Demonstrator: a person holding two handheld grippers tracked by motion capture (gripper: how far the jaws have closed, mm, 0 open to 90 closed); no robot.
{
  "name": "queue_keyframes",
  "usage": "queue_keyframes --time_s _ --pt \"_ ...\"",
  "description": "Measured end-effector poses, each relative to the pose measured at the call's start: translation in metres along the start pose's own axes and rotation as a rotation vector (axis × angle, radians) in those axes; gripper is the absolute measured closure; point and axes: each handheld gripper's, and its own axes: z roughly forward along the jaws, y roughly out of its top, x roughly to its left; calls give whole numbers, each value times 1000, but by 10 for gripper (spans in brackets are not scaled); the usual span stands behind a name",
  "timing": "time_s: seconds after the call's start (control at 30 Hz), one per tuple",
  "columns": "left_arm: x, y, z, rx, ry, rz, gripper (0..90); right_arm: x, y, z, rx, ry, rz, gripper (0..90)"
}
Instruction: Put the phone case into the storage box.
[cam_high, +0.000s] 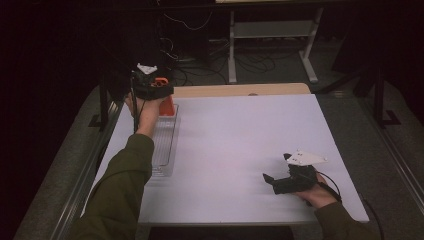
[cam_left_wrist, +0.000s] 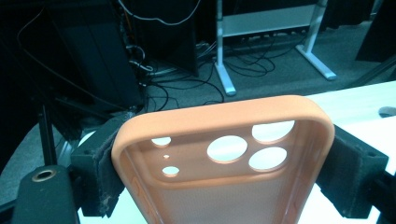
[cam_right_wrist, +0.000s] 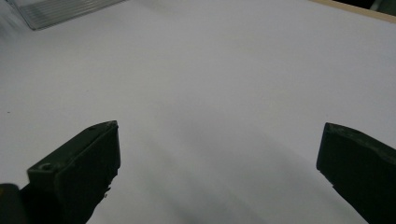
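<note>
From above, our left gripper (cam_high: 159, 95) holds the orange case (cam_high: 167, 106) over the far end of the clear tray (cam_high: 165, 145), whose long axis runs back toward us; our right gripper (cam_high: 280, 172) rests well apart. Through the left gripper view, both pads pinch the case's (cam_left_wrist: 224, 140) sides, camera end foremost. In the right gripper view, the jaws gape over bare table (cam_right_wrist: 224, 70).

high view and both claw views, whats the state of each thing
left claw: shut on the orange phone case
orange phone case: held by its two sides, empty, camera cutouts facing away
clear tray: lying flat on the table, under the case
right claw: open, empty, low over the white table
</note>
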Motion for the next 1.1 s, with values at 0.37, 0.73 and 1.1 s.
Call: queue_keyframes --time_s 0.37,0.73,1.1 --pt "1 -8 14 30 9 -14 141 0 0 0 0 1 -1 0" --pt "0 -15 22 37 16 -1 140 -1 0 -1 -2 0 -4 0" --pt "2 -26 29 53 13 -20 139 -1 0 0 -1 1 -4 0"
